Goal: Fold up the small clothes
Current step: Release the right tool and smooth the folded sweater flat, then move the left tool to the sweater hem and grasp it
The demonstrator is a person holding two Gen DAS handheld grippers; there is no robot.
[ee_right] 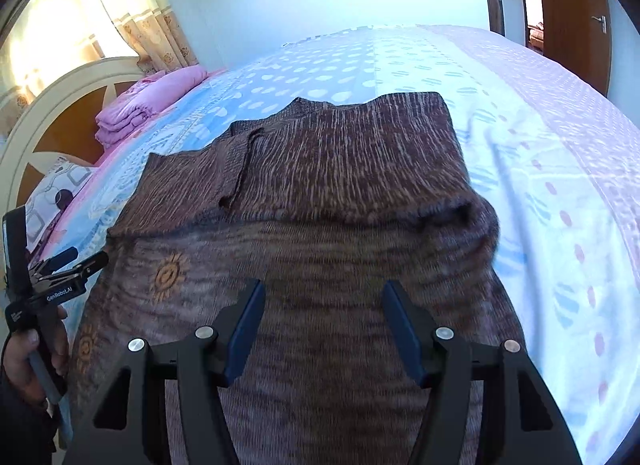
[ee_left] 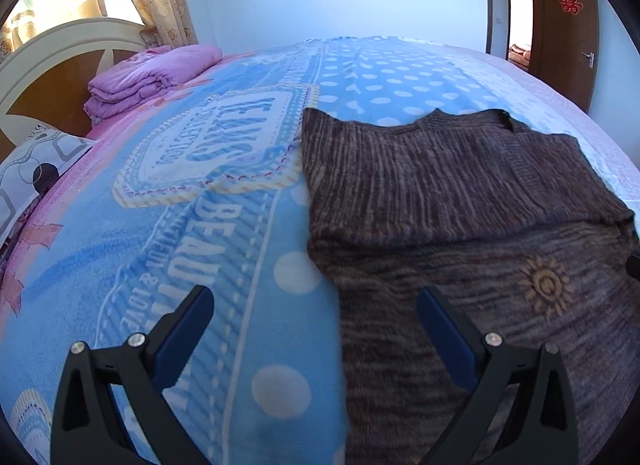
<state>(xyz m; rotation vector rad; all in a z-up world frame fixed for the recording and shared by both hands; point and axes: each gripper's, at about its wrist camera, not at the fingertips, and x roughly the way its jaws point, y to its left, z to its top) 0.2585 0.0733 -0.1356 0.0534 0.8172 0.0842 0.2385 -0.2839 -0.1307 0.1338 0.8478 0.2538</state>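
Note:
A brown striped knit sweater (ee_left: 440, 185) with yellow sun motifs (ee_left: 546, 285) lies flat on the bed, its far part folded over toward me along a crosswise edge. My left gripper (ee_left: 314, 293) hangs open above the sweater's left edge, one finger over the blue blanket and the other over the knit, with nothing between them. In the right wrist view the sweater (ee_right: 340, 153) fills the middle. My right gripper (ee_right: 323, 285) is open above its near part and holds nothing. The left gripper (ee_right: 68, 261) shows at the left edge of that view, held by a hand (ee_right: 24, 361).
A blue dotted blanket (ee_left: 160, 245) covers the bed, with pale printed sheet (ee_right: 540, 185) to the right. A folded pink quilt (ee_left: 148, 77) and a patterned pillow (ee_left: 28, 177) lie by the round headboard (ee_left: 48, 61). A brown door (ee_left: 568, 25) stands beyond the far right corner.

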